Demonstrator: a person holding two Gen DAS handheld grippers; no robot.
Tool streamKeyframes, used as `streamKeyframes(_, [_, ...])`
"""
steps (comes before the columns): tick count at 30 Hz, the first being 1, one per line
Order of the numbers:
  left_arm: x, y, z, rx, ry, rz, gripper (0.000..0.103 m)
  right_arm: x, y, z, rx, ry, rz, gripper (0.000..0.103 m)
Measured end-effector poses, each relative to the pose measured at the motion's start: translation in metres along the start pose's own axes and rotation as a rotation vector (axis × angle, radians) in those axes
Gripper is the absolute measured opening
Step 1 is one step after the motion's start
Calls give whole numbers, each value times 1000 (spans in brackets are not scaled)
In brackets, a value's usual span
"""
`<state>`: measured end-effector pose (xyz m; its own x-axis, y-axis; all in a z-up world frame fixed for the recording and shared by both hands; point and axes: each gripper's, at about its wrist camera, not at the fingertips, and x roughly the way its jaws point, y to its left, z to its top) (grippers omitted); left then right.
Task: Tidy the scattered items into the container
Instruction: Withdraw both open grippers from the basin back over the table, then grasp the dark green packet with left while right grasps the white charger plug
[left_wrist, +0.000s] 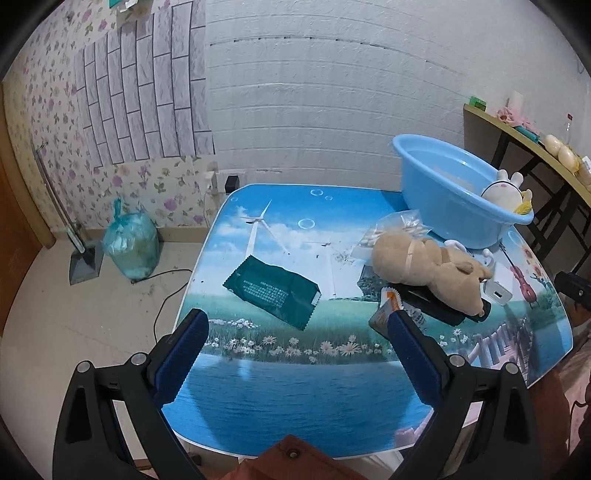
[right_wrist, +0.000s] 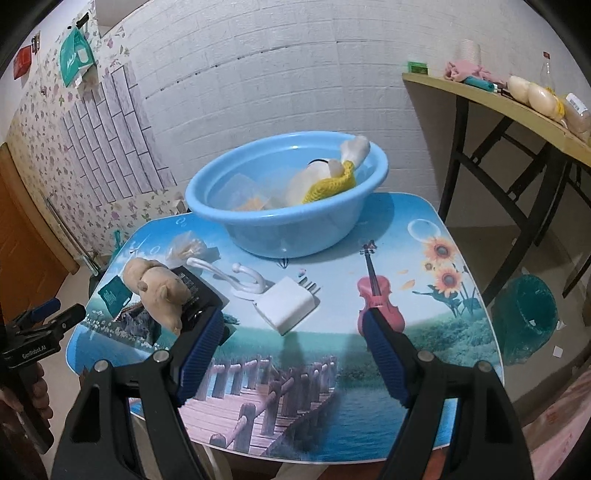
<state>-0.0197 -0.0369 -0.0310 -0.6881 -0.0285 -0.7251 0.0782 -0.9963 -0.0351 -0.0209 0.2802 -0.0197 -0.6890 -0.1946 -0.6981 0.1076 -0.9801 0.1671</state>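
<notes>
A blue basin (right_wrist: 258, 192) (left_wrist: 436, 181) stands at the back of the picture-print table and holds a white plush with a yellow scarf (right_wrist: 332, 173) and clear packets. On the table lie a tan plush bear (left_wrist: 424, 266) (right_wrist: 159, 288) on a black pouch (left_wrist: 439, 306), a dark green packet (left_wrist: 273, 291), a clear bag of small pieces (left_wrist: 399, 229), a white hook (right_wrist: 236, 277), a white charger (right_wrist: 288, 302) and an orange sachet (left_wrist: 384, 314). My left gripper (left_wrist: 295, 325) is open above the front edge. My right gripper (right_wrist: 291, 321) is open, just short of the charger.
A wooden side table (right_wrist: 517, 103) with bottles and cloths stands to the right. A green bin (right_wrist: 528, 317) sits on the floor right of the table. A tied rubbish bag (left_wrist: 133, 247) and a dustpan (left_wrist: 85, 262) stand on the floor at left.
</notes>
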Motion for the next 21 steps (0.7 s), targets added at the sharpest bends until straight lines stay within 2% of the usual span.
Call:
streamKeyframes(8, [13, 10, -2, -18, 34, 16, 98, 12, -4, -4, 2, 33, -12, 77])
streamKeyframes(12, [19, 15, -3, -25, 44, 22, 98, 21, -2, -6, -18, 61, -16, 69])
streamKeyframes(21, [40, 28, -2, -50, 86, 35, 98, 45, -1, -7, -10, 119, 6, 68])
